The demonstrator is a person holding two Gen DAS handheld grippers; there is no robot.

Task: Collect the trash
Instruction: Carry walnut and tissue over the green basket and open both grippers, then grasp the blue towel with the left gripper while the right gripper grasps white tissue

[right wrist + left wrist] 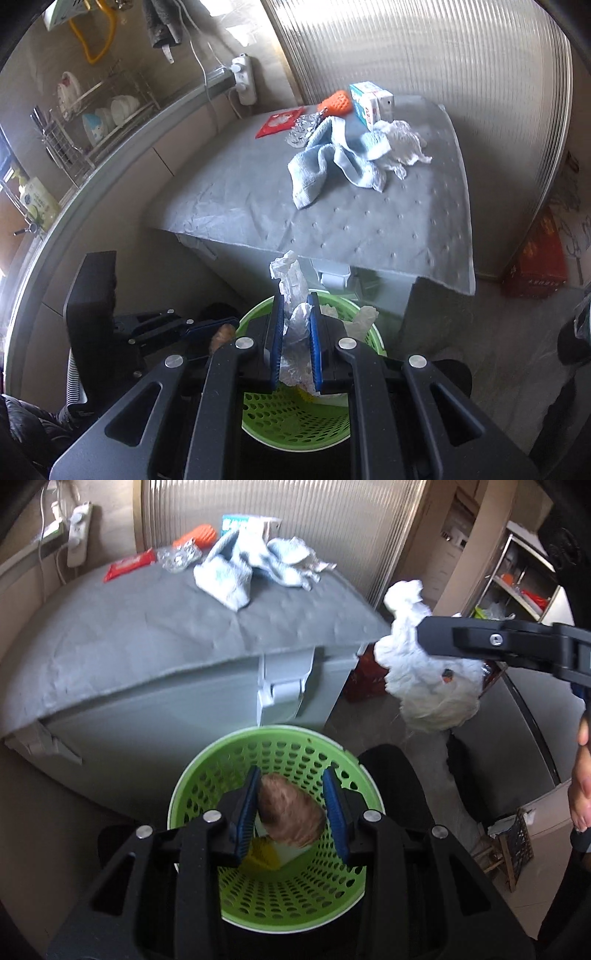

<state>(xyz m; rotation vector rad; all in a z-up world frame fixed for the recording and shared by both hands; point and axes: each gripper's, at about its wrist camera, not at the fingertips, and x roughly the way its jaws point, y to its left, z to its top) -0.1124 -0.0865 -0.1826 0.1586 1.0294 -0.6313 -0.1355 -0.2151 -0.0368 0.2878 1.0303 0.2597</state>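
The left gripper (291,812) hangs over the green basket (192,786), its pads apart, the brown lump (290,812) touching only the left pad. The right gripper (295,343) is clamped on crumpled white tissue (291,280) above the basket's rim. A blue cloth (325,162), red packet (279,122) and small carton (369,99) lie toward the far edge of the grey-covered table (369,229).

Left gripper (291,812) pitched steeply down, jaws partly apart; the brown lump (290,812) sits between the blue pads, touching the left one, clear of the right. Right gripper (297,339) also pitched down, jaws clamped on white tissue (295,325). A bare hand (581,797) grips the right handle.
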